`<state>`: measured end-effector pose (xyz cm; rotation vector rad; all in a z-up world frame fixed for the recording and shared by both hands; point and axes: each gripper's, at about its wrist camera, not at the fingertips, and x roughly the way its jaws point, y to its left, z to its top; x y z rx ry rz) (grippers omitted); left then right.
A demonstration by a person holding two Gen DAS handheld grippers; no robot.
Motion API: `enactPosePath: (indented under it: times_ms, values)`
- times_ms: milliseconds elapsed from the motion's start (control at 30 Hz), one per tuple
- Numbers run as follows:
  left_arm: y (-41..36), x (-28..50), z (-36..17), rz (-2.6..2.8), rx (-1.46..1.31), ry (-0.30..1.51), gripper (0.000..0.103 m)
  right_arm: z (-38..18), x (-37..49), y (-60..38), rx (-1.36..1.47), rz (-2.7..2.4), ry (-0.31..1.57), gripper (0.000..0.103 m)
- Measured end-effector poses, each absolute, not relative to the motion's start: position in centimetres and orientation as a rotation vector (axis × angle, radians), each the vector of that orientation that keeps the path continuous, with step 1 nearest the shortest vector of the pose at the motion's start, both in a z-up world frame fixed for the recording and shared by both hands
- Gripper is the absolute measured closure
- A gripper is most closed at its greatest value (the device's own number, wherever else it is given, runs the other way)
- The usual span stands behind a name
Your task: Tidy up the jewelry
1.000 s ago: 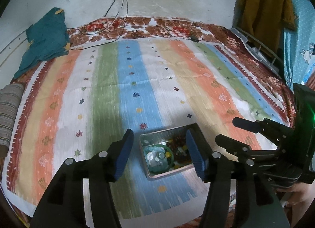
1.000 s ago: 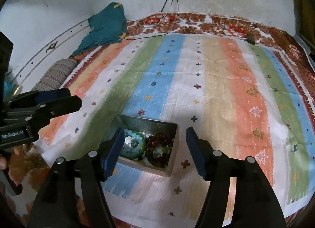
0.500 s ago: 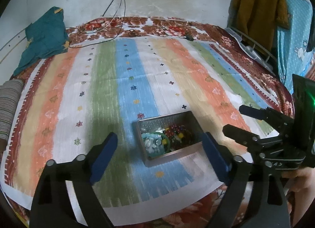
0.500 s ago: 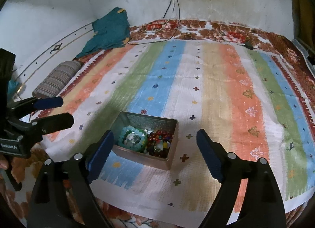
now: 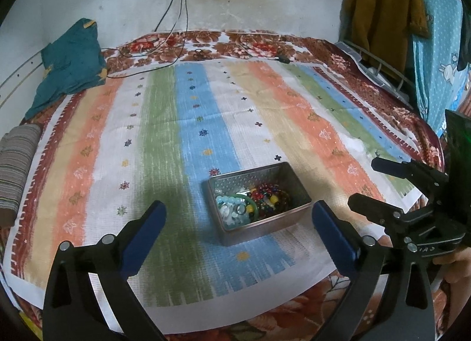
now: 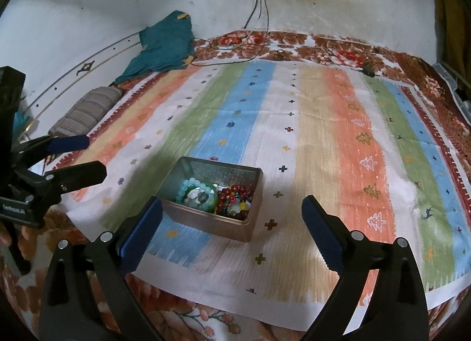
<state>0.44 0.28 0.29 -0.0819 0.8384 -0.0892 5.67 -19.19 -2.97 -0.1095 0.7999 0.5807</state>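
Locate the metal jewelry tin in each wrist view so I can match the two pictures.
Left wrist view: the metal tin sits low and just right of centre on the striped cloth, between the left gripper's open fingers.
Right wrist view: the tin sits low and left of centre, nearer the right gripper's left finger.
Shared landmark: the teal cloth bunched at the bed's far left corner.

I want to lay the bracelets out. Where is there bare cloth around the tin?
Bare: the striped cloth beyond and right of the metal tin, out to the floral border. Crowded: the far edge with cables, the teal garment and striped roll.
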Motion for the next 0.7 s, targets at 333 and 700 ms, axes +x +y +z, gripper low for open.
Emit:
enactPosePath:
  times_ms: [333, 700]
  values:
    - [0.35, 0.18, 0.04, -0.073, -0.072, 0.839, 0.006, -2.94, 5.24, -18.98, -0.117, 0.581, 0.795, 0.007]
    - [0.28, -0.01, -0.06, -0.068, -0.070, 0.841, 0.006, -2.93, 5.10, -18.82, -0.119, 0.585, 0.793, 0.007]
